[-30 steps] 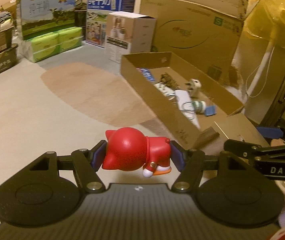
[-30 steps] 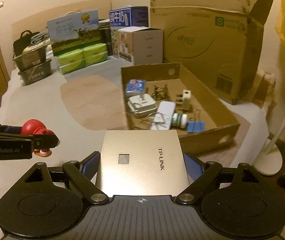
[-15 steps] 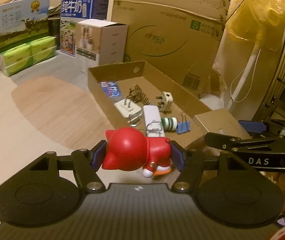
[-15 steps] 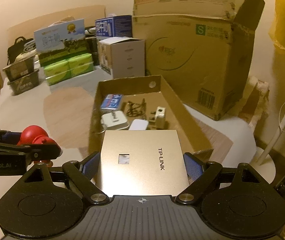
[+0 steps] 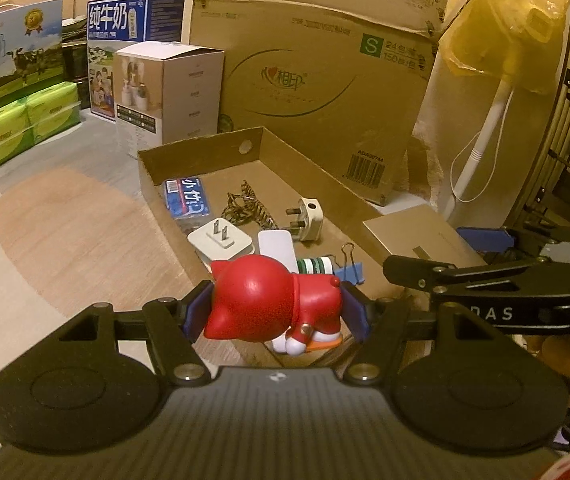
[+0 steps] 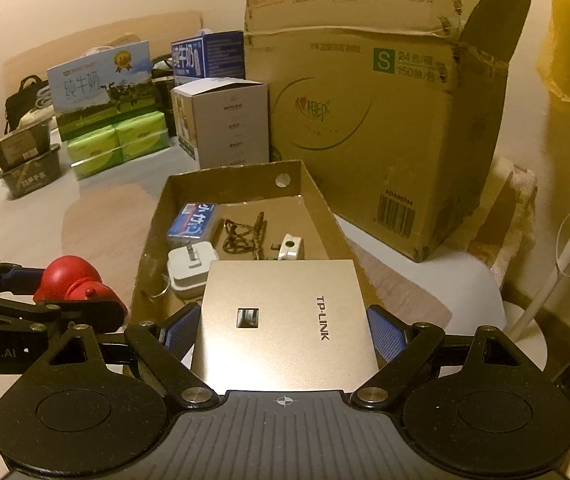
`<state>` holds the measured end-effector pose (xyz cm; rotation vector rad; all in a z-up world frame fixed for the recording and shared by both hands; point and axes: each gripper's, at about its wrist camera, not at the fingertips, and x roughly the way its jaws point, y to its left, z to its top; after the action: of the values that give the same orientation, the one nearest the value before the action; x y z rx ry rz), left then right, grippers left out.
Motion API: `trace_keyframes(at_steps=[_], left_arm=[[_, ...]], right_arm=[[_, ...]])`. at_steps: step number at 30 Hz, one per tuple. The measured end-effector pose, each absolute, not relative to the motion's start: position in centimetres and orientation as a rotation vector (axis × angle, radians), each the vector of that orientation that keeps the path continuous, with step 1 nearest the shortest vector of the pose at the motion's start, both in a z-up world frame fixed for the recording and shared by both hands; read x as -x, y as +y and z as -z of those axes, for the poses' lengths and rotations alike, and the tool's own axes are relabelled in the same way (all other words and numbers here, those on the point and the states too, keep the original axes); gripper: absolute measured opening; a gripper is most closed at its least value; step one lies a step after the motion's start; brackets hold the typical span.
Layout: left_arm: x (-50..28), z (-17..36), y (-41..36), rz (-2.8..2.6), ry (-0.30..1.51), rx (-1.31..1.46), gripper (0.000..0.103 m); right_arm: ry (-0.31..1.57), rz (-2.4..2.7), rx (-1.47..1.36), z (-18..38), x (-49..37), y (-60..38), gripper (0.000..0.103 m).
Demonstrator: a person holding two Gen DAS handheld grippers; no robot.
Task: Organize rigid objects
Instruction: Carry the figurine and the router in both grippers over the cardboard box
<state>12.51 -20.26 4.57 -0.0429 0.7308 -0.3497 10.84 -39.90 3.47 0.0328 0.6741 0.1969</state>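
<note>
My left gripper (image 5: 275, 312) is shut on a red toy figure (image 5: 269, 304), held over the near end of a shallow cardboard tray (image 5: 201, 152). My right gripper (image 6: 283, 328) is shut on a flat gold TP-LINK box (image 6: 285, 320), held over the same tray (image 6: 229, 176). The tray holds a blue packet (image 5: 187, 202), a white charger (image 5: 221, 240), a white plug (image 5: 305, 218), a patterned cord (image 5: 247, 204) and a blue binder clip (image 5: 351, 268). The red figure (image 6: 73, 282) shows at the left of the right wrist view, and the gold box (image 5: 417, 236) at the right of the left wrist view.
A large cardboard carton (image 5: 321, 76) stands behind the tray. A white box (image 5: 169, 88), milk cartons (image 5: 129, 36) and green packs (image 5: 25, 124) stand to the left. A white fan stand (image 5: 481, 136) with a yellow bag is at the right.
Both grippers have moved forward towards the tray with their objects still held. The tray and carton now appear closer and more central in both views.
</note>
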Motion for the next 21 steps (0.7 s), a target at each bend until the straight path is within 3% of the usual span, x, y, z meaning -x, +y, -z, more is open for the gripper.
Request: trace_keyframes(at_steps=[21], left_arm=[[-17.6,-4.2,-21.5,0.352,0.741,0.036,0.064]], right_arm=[[0.676,-0.204,-0.027,-3.5,-15.9,-41.3,0.087]])
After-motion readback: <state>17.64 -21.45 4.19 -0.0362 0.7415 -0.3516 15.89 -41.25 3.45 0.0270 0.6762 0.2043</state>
